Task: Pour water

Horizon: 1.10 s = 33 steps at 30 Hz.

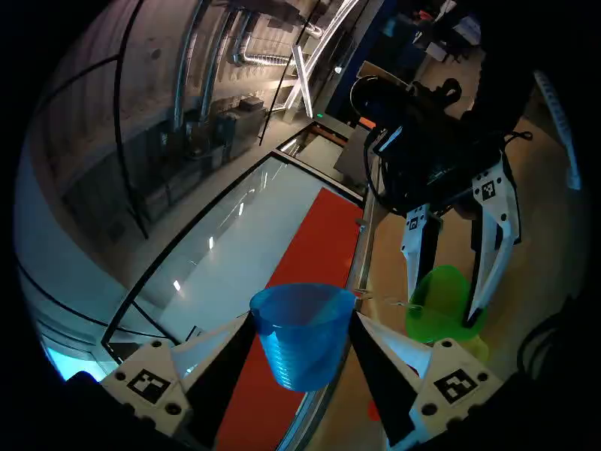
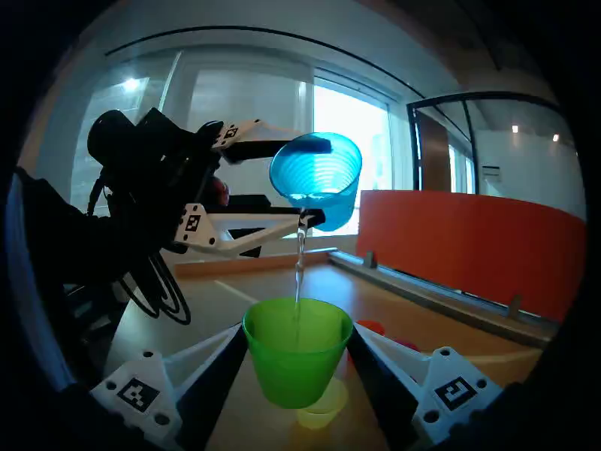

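The left tool (image 1: 302,319) clamps the blue cup (image 1: 303,349) tipped above the green cup (image 2: 297,364), gripped upright by the right tool (image 2: 297,331) to catch the stream (image 2: 300,263).

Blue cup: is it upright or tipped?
Tipped. In the right gripper view the blue cup turns its mouth sideways, and a water stream falls from its rim into the green cup.

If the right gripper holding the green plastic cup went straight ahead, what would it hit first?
Probably the left gripper and its tilted blue plastic cup, dead ahead above the green plastic cup; depth is unclear.
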{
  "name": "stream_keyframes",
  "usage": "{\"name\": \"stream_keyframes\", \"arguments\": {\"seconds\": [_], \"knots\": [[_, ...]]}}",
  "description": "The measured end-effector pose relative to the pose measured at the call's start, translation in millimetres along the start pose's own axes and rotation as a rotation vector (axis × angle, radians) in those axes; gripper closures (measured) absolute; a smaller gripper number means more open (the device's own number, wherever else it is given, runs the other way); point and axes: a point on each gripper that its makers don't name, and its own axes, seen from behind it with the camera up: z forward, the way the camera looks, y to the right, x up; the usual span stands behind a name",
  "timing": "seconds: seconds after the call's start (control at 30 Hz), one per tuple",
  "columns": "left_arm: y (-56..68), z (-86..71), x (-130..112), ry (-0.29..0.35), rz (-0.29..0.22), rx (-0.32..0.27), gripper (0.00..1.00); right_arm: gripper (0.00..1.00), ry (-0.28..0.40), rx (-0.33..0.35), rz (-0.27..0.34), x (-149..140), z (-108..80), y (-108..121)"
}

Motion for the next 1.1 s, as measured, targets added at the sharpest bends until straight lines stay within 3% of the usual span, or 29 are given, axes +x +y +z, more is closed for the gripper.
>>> {"name": "stream_keyframes", "arguments": {"seconds": [1.1], "knots": [[-5.7,-2.0,9.4,0.008,0.067,0.008,0.14,0.08,0.008,0.009,-0.029,3.5,-0.9,-5.1]]}}
